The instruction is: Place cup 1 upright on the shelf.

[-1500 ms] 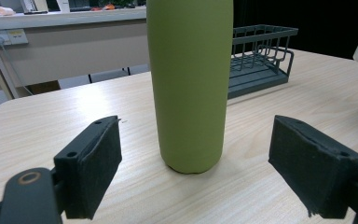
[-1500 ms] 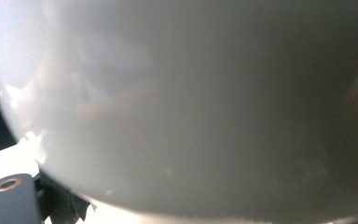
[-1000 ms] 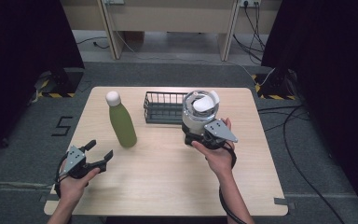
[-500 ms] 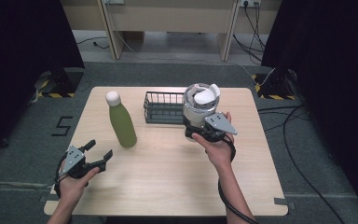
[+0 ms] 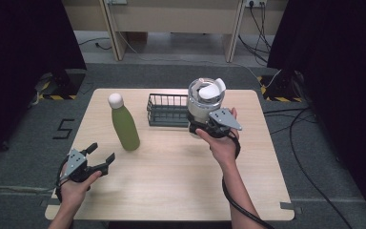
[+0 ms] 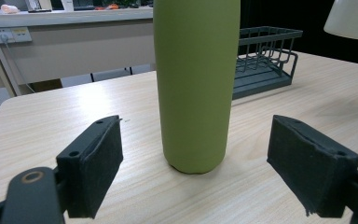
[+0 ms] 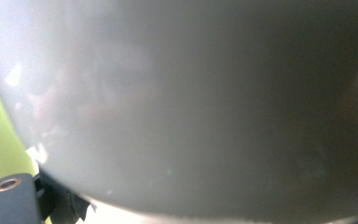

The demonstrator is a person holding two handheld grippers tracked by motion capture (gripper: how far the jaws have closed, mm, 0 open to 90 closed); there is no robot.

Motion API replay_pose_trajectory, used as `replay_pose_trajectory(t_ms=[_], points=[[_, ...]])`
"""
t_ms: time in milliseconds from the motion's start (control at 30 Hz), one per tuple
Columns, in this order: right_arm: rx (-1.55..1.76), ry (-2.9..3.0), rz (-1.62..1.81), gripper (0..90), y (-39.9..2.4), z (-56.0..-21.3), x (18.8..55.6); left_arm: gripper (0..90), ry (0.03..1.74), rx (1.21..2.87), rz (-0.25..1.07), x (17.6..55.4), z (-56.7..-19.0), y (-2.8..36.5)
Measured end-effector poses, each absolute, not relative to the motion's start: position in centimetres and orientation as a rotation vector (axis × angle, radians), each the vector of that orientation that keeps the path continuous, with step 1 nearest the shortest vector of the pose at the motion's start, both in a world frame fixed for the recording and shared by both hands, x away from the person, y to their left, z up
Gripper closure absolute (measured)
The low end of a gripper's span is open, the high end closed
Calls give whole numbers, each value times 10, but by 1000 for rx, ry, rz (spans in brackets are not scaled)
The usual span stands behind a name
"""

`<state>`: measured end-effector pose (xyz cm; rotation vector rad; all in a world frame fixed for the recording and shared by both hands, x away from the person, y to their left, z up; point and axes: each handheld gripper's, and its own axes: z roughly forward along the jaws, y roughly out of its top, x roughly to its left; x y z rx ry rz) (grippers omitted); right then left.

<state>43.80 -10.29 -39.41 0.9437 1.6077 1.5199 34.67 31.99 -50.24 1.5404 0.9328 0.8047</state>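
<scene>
Up high, my right gripper [image 5: 205, 125] was clamped on the grey cup [image 5: 203, 100], lifted beside the basket [image 5: 167, 109]. My left gripper [image 5: 95, 157] sat open. In its view, the green bottle [image 6: 196, 84] stood upright straight ahead, between the jaws. The right gripper view showed grey cup [image 7: 191, 107] up close.
</scene>
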Motion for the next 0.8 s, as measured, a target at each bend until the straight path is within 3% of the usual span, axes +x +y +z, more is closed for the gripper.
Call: replay_pose_trajectory(t_ms=[800], points=[[963,1590,1504,104,-94,-381,469,171,940,1538,807,347,-503,321]])
